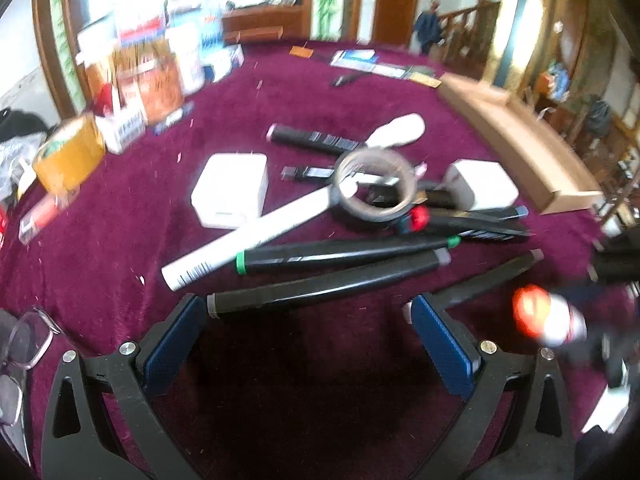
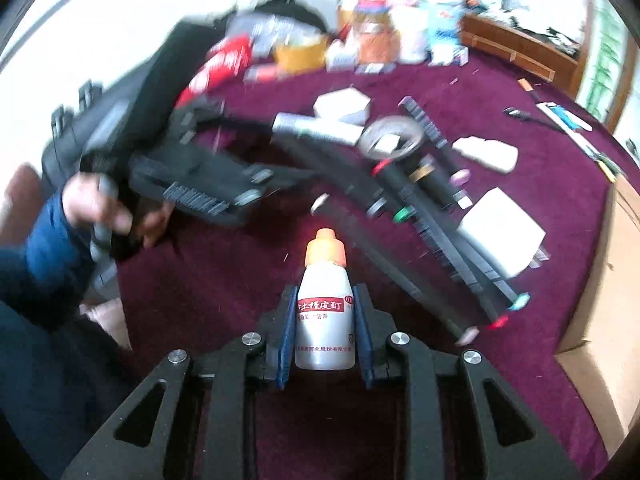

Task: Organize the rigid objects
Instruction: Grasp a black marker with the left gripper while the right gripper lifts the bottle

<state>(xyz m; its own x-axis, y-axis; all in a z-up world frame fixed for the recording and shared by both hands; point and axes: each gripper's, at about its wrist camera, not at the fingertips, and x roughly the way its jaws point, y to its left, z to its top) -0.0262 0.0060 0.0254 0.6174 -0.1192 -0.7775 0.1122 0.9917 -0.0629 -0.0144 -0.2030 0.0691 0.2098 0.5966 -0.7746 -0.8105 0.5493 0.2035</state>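
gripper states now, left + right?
Left gripper: open, empty, above the markers.
Right gripper: shut on the bottle.

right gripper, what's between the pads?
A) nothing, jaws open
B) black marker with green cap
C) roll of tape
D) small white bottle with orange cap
D: in the right wrist view the right gripper has both blue pads pressed against the sides of the small white bottle, its orange cap pointing away from the camera.
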